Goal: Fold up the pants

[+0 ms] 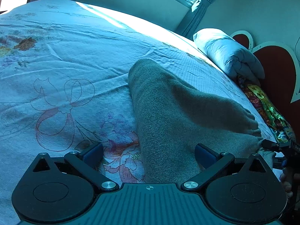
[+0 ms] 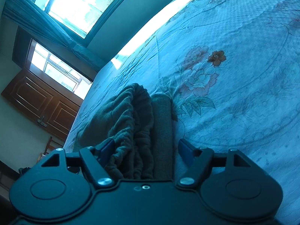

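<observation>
One pants (image 1: pixel 168 116), seemingly folded

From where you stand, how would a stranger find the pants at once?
Look at the large bed with the flowered sheet. Near its headboard side, beside the rolled pillow, lie the pants: a plain grey-green fuzzy bundle, the only unprinted cloth there.

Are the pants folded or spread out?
Folded: the pants lie as a narrow doubled strip, gathered waistband stacked on another layer.

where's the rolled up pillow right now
In the left wrist view, the pale pillow lies at the right edge of the bed, against the red headboard, beyond the pants.
</observation>
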The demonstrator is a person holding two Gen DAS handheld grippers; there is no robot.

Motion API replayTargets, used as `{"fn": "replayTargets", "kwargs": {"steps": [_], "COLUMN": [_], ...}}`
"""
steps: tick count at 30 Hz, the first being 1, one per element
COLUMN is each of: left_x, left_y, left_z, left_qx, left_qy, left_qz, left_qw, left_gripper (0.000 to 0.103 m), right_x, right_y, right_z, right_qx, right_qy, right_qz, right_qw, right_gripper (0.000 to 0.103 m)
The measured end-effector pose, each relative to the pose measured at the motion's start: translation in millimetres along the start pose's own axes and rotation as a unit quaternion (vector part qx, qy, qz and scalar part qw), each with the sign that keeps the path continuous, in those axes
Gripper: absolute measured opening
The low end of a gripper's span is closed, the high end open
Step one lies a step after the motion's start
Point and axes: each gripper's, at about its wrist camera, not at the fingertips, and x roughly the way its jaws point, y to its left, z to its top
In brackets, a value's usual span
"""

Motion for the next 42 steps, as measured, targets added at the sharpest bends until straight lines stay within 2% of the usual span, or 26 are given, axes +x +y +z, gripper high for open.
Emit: {"fn": "replayTargets", "kwargs": {"steps": [3,5,7,8,10,12,16,20,22,26,28,29,32,42], "left_x": [2.8,5.6,7.7,8.5,9.2,8.3,6.2,2.4,3.4,9.1,11.1,11.9,11.7,13.4], "left_y": [-2.9,-3.8,-4.5,-5.1,-4.6,-2.6,1.4,5.8,6.7,-1.4,-6.2,-6.2,-5.7,0.2], "left_z": [0.6,0.8,2.1,2.6,3.5,4.1,4.2,3.9,3.7,2.6,2.7,3.2,5.4,5.6], "left_qx": [0.008,0.013,0.016,0.018,0.020,0.017,0.014,0.005,-0.003,-0.001,0.003,-0.001,-0.005,-0.007], "left_qy": [0.005,0.008,0.011,0.013,0.014,0.013,0.014,0.021,0.023,0.029,0.034,0.039,0.048,0.051], "left_qz": [-0.007,-0.008,-0.012,-0.014,-0.017,-0.021,-0.028,-0.046,-0.049,-0.058,-0.061,-0.068,-0.069,-0.079], "left_qw": [0.9999,0.9998,0.9997,0.9997,0.9996,0.9996,0.9994,0.9987,0.9985,0.9979,0.9975,0.9969,0.9965,0.9955], "left_gripper": [0.102,0.102,0.101,0.098,0.095,0.092,0.088,0.079,0.079,0.078,0.070,0.063,0.062,0.062], "right_x": [1.9,9.9,16.0,19.0,23.7,21.7,15.1,8.8,11.1,21.1,22.1,20.0,9.3,-11.8], "right_y": [-2.0,-2.5,3.2,5.5,12.8,11.9,1.8,-3.0,-3.3,6.1,6.9,5.2,-10.2,-18.3], "right_z": [1.2,-0.4,-2.4,-3.1,-5.5,-4.8,-1.8,-1.0,-3.3,-5.7,-5.3,-3.9,-1.6,-4.2], "right_qx": [0.012,0.010,-0.003,-0.011,-0.026,-0.016,0.015,0.022,0.016,0.003,0.003,0.006,0.037,0.041], "right_qy": [-0.001,0.015,0.025,0.029,0.036,0.029,0.024,0.029,0.032,0.046,0.050,0.048,0.042,0.025], "right_qz": [0.015,0.021,0.026,0.028,0.024,0.029,0.042,0.045,0.040,0.047,0.052,0.055,0.059,0.054], "right_qw": [1.000,1.000,0.999,0.999,0.999,0.999,0.999,0.998,0.999,0.998,0.997,0.997,0.997,0.997], "right_gripper": [0.070,0.071,0.081,0.088,0.091,0.090,0.080,0.075,0.074,0.083,0.083,0.078,0.063,0.066]}}
